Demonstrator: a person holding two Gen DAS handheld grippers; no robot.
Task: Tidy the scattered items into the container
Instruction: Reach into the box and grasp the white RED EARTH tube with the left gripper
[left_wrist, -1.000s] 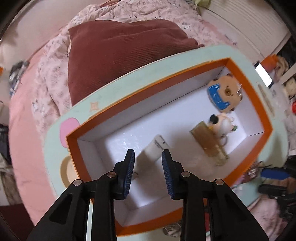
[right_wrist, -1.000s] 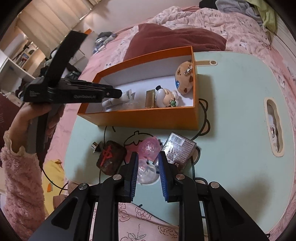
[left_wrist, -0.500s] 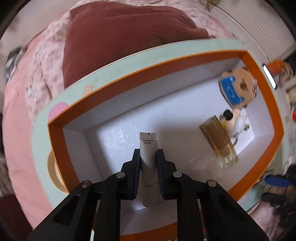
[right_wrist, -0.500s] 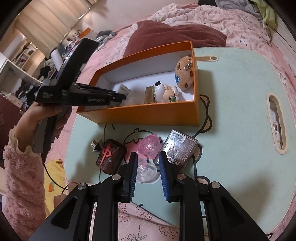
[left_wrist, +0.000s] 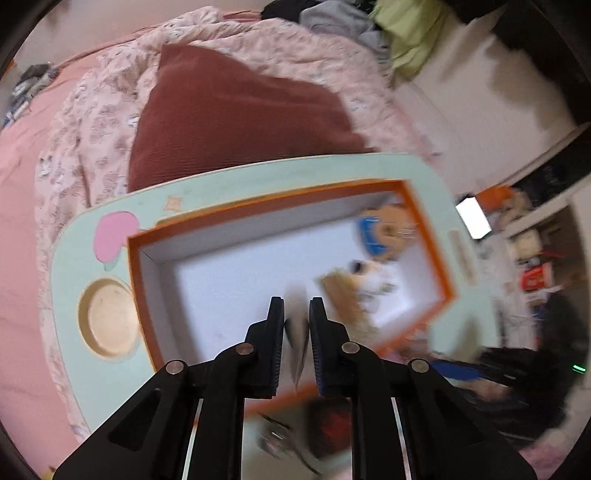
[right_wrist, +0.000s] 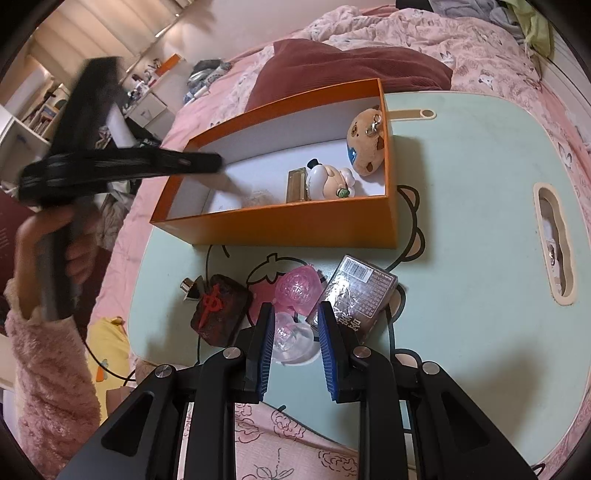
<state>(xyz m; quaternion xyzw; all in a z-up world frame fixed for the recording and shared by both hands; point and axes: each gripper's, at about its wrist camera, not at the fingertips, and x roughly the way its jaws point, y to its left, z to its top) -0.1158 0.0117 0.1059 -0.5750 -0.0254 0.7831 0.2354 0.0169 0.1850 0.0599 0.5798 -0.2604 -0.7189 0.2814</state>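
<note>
A: Left wrist view: the left tool (left_wrist: 297, 325) is clenched on a white tube (left_wrist: 297, 332) above the orange box (left_wrist: 424, 221)

B: And the right tool (right_wrist: 297, 334)?

A: Nearly closed around a clear ball (right_wrist: 291, 338) on the desk (right_wrist: 461, 221); contact unclear

Both claws are matte black plastic with round silver screws at the finger joints. The right claw (right_wrist: 297, 339) carries ribbed blue pads; the left claw (left_wrist: 296, 325) has dark pads. A fluffy pink sleeve (right_wrist: 51, 376) with a cream cuff covers the person's left arm.
</note>
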